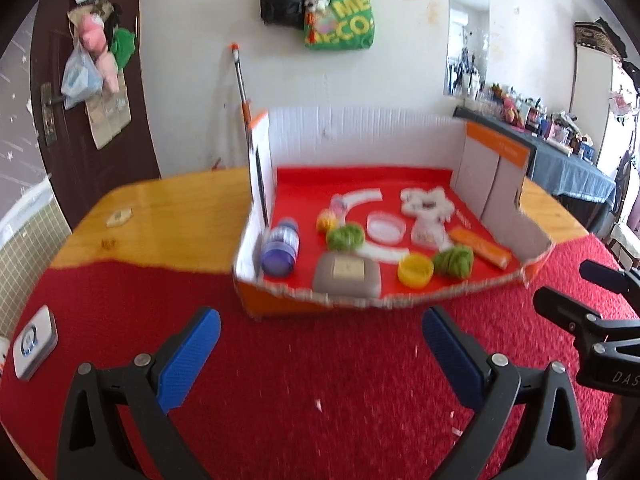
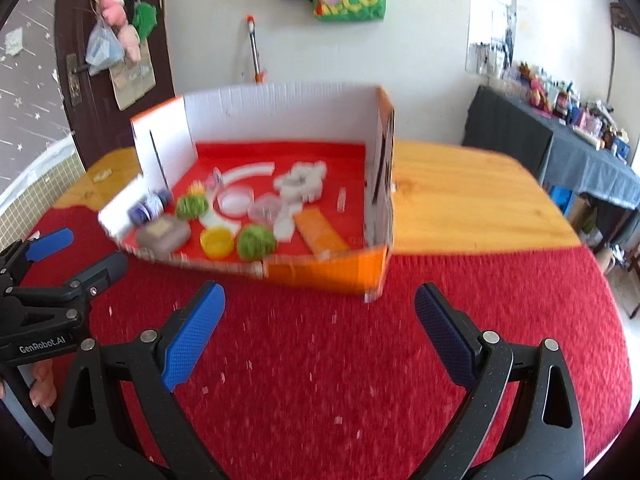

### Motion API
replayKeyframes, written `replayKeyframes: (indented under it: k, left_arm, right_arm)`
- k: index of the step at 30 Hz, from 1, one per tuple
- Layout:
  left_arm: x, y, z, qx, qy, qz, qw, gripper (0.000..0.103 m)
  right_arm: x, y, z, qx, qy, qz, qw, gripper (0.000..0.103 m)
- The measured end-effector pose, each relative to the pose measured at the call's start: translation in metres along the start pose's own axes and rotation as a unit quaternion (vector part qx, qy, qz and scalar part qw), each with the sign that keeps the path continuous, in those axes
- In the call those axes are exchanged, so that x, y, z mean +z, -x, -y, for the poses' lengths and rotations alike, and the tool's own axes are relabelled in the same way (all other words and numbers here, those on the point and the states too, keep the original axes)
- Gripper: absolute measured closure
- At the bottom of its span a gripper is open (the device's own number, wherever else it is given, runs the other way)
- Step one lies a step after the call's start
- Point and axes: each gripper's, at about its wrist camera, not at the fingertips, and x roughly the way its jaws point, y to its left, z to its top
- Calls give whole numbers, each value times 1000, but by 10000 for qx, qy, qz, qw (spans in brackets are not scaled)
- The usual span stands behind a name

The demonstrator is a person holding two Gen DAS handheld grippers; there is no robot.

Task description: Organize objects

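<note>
Cardboard box (image 1: pixel 400 300) on the red-covered surface (image 1: pixel 320 360): holds bottle (image 1: pixel 280 246), grey soap (image 1: pixel 346 276), yellow cap (image 1: pixel 415 270), green balls (image 1: pixel 453 261), all loose and unsorted; my left tongs (image 1: pixel 320 360) and right tongs (image 2: pixel 318 338), before the box, gape empty.

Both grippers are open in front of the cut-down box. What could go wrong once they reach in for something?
The small items are crowded: the yellow cap sits close to a green yarn ball, so open fingers may nudge a neighbour. The bottle lies on its side and could roll. The box has a torn low front edge that either gripper might catch.
</note>
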Motion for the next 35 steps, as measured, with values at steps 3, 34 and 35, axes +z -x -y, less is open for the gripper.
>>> replayKeyframes:
  k: [3,34,35]
  left_arm:
    - [-8,-9,-1,81,73,-288,9995,0]
    - [-24,-39,1,166,161,-1092,9938,0]
    - [-24,-40,1,164,158,-1092,9938,0]
  right_arm:
    - [-10,-11,2,18,-112,-356,9993,6]
    - [-25,-42,2,-367,-136,-1109,9931,0]
    - [-25,-42,2,-365,-134,-1109,9931,0]
